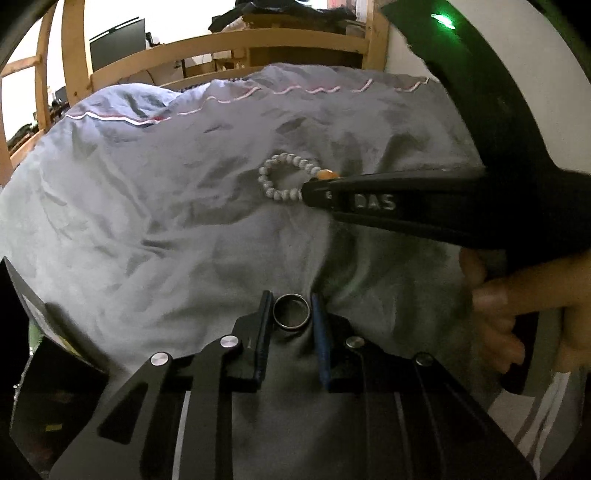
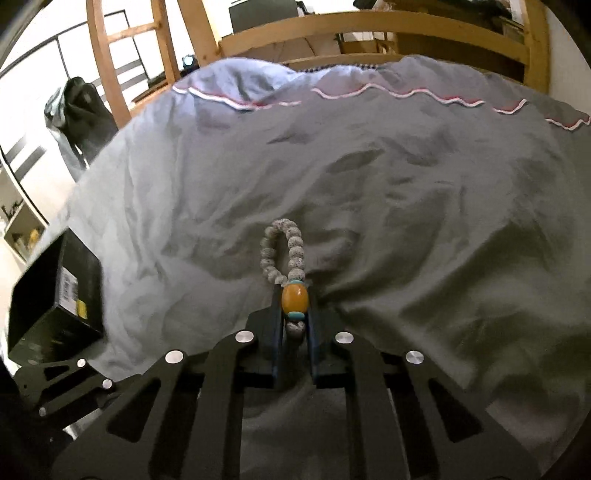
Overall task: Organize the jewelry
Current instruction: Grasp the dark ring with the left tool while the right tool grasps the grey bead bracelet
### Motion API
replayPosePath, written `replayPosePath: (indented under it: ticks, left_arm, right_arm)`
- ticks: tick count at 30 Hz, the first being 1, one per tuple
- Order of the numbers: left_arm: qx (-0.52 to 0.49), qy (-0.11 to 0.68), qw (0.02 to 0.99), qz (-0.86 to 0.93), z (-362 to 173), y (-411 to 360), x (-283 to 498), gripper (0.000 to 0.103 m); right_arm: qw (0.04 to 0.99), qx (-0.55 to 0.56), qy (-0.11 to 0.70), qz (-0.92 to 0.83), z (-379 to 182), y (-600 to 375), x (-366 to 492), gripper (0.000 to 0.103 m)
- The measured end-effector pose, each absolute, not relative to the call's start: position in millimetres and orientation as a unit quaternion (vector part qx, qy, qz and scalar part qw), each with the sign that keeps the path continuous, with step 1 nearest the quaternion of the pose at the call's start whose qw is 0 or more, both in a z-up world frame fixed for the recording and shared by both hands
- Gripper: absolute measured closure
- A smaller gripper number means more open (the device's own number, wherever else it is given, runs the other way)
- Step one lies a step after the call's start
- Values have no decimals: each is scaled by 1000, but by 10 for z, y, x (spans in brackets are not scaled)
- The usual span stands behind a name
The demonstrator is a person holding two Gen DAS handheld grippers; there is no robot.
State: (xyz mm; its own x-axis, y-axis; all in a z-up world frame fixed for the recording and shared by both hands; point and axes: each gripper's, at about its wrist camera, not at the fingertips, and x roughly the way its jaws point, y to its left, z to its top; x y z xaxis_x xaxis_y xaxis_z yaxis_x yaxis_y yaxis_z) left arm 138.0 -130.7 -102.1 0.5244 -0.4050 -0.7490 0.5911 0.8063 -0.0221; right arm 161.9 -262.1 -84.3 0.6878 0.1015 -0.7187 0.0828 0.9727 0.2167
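Left gripper (image 1: 291,312), black two-finger tool low in its own view: jaws narrowed around a dark metal ring (image 1: 290,311) lying flat on the rumpled grey duvet (image 1: 147,206), fingers just beside the ring on either side; actual contact impossible to tell. Right gripper (image 2: 295,314), black likewise: jaws clamped on a bracelet of speckled pale beads (image 2: 282,254) at its large amber bead with turquoise spacers (image 2: 294,300), loop squeezed narrow and resting on the duvet ahead. Black box with white label (image 2: 55,295) at the bedding's left edge. Wooden bed frame (image 2: 369,26) behind.
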Motion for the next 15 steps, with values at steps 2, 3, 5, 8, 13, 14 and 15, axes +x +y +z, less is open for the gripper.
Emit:
replayPosePath:
  ticks: [2, 3, 5, 8, 13, 14, 15]
  left_arm:
    - [107, 390, 867, -291, -958, -1254, 1379, 83]
    - [105, 388, 868, -292, -930, -1238, 1385, 83]
    - [102, 384, 870, -293, -882, -1230, 1379, 83]
    - [104, 379, 871, -293, -848, -1229, 1351, 83]
    - [98, 376, 873, -296, -760, -1194, 1319, 83]
    - [96, 374, 873, -296, -738, -1175, 1297, 83]
    - [94, 373, 874, -298, -717, -1166, 1291, 83]
  right_arm:
    - [915, 118, 385, 13, -774, -2596, 1560, 91]
    - [917, 117, 381, 15, -743, -2581, 1546, 91]
    - [920, 117, 372, 20, -680, -2553, 1506, 91]
    - [923, 122, 365, 22, -622, -2562, 1467, 91]
    - [923, 133, 360, 21, -569, -2600, 1426, 91]
    - [923, 137, 360, 21, -564, -2604, 1423, 91]
    - [922, 138, 360, 21, -564, -2609, 1417, 91]
